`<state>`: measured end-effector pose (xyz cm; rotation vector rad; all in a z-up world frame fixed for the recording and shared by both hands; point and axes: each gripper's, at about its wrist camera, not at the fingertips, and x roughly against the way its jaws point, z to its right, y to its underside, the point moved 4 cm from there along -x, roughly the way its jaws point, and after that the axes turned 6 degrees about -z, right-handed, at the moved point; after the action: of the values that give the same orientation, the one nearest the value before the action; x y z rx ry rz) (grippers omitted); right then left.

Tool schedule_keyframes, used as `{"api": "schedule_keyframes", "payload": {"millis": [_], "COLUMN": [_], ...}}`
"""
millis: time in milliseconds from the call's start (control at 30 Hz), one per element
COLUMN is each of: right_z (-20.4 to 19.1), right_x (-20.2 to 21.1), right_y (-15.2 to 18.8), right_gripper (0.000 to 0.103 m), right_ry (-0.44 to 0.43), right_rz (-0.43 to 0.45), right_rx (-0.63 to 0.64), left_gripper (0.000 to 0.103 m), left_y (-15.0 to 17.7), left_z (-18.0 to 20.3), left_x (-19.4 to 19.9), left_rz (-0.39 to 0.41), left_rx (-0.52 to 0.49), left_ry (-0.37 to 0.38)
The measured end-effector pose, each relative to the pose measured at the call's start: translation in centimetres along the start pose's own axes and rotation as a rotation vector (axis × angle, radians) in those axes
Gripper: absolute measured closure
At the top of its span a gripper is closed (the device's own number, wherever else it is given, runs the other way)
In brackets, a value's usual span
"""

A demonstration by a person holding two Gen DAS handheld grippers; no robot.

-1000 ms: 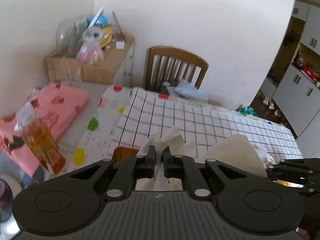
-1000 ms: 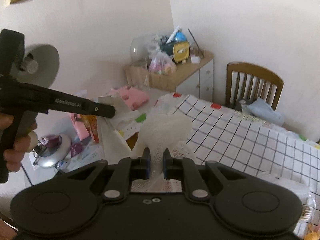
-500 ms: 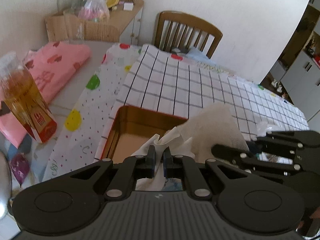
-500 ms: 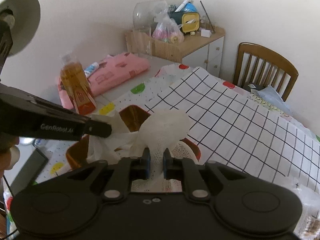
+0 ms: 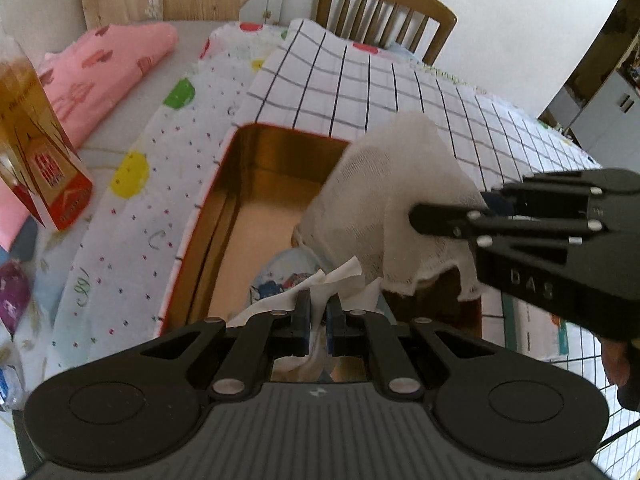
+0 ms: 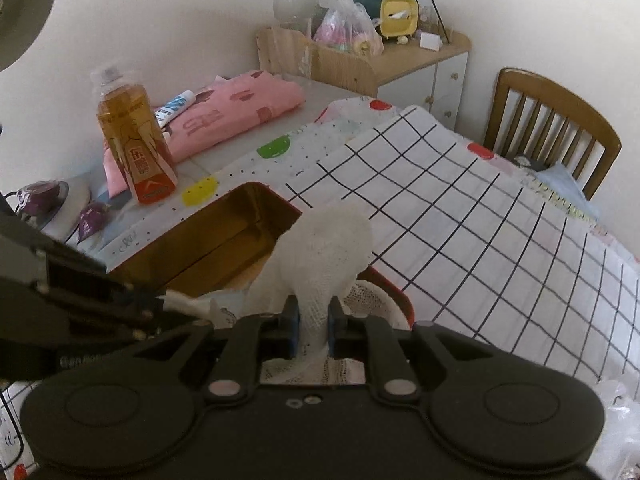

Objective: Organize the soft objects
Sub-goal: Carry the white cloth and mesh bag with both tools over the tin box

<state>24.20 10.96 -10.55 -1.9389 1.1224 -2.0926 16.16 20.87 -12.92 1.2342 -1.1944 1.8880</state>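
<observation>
Bottle [image 6: 134, 144] of amber drink stands far left on the table, beside a folded pink cloth [image 6: 228, 110]. Not task items, as far as I can judge.

Open tin box [image 5: 224, 216], gold inside, red rim, on the dotted tablecloth. Long axis runs away from the left wrist camera, toward the chair [image 5: 384, 8].

Left gripper [image 5: 318, 314] over the near end of the box, jaws pressed together on a crumpled white tissue [image 5: 320, 284]. Tissue bunches up past the fingertips; its free end hangs into the box. Likely very light, tears easily; hold on a bunched fold suits it.

Right gripper [image 6: 312, 326] pinches a white gauze cloth [image 6: 326, 248] at a gathered neck; the rest balloons above the jaws and drapes over the box's near right corner. Soft, limp, open weave, no fixed axis. Judged weightless and snag-prone on the rim; a pinch at the gather should keep it from unfurling.
</observation>
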Motion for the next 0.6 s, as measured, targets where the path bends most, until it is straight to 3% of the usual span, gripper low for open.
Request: {"api": "schedule_keyframes", "payload": {"millis": [467, 600], "right_z": [0.2, 0.1], "right_x": [-1.8, -1.8], "right_y": [0.8, 1.1], "right_gripper": [0.081, 0.07], "right_ry": [-0.018, -0.023], "right_rz": [-0.064, -0.073], "right_rx": [-0.044, -0.044], "left_gripper": [0.096, 0.094], "left_y": [0.7, 0.8], "left_z": [0.7, 0.9], "left_x": [-1.2, -1.2], "left_rz": [-0.004, 0.001], "left_rx": [-0.034, -0.036], "left_ry": [-0.024, -0.029]}}
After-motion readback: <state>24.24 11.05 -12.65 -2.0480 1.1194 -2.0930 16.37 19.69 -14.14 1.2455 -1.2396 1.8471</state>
